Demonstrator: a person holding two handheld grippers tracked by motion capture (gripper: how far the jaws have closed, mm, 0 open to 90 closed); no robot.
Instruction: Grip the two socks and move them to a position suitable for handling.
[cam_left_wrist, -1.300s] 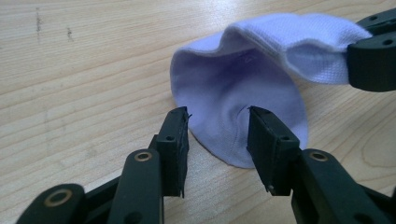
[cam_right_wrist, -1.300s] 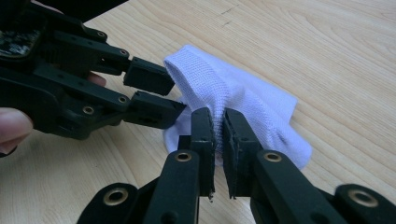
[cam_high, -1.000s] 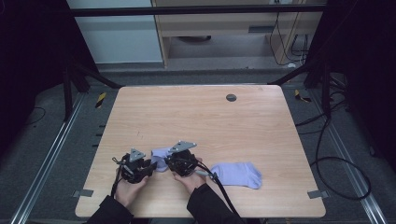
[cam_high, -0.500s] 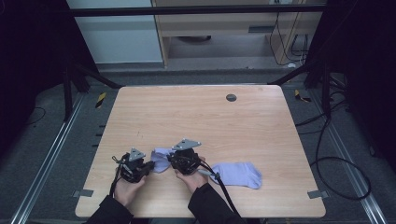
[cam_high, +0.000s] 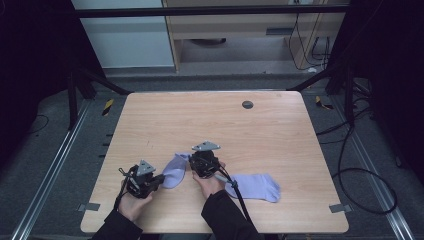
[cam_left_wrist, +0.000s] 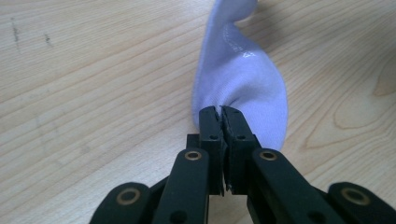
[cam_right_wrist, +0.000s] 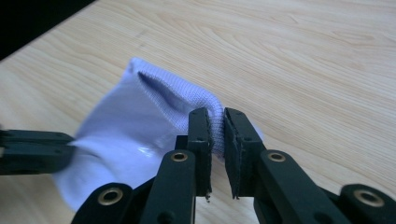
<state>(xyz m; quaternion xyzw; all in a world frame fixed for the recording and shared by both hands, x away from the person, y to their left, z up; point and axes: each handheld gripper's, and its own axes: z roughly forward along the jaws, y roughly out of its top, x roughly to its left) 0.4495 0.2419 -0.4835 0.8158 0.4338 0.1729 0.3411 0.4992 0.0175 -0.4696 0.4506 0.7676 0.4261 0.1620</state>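
Note:
A lavender sock (cam_high: 175, 172) lies on the wooden table (cam_high: 225, 125) between my two grippers. My left gripper (cam_high: 160, 178) is shut on its near edge; in the left gripper view the jaws (cam_left_wrist: 219, 116) pinch the fabric of the sock (cam_left_wrist: 238, 79), which runs away from them. My right gripper (cam_high: 194, 159) holds the ribbed cuff; its jaws (cam_right_wrist: 215, 126) have just been opening a little, with the sock (cam_right_wrist: 140, 112) still pressed between the pads. The left gripper's black jaws (cam_right_wrist: 32, 151) come in from the left of the right gripper view, at the sock's other end.
A second lavender sock (cam_high: 255, 186) lies flat just right of my right forearm. A small dark round disc (cam_high: 247, 104) sits near the table's far edge. Black frame posts and cables stand on the floor around the table.
My right gripper has edged slightly right and away from me with the cuff. The left hand has stayed where it was.

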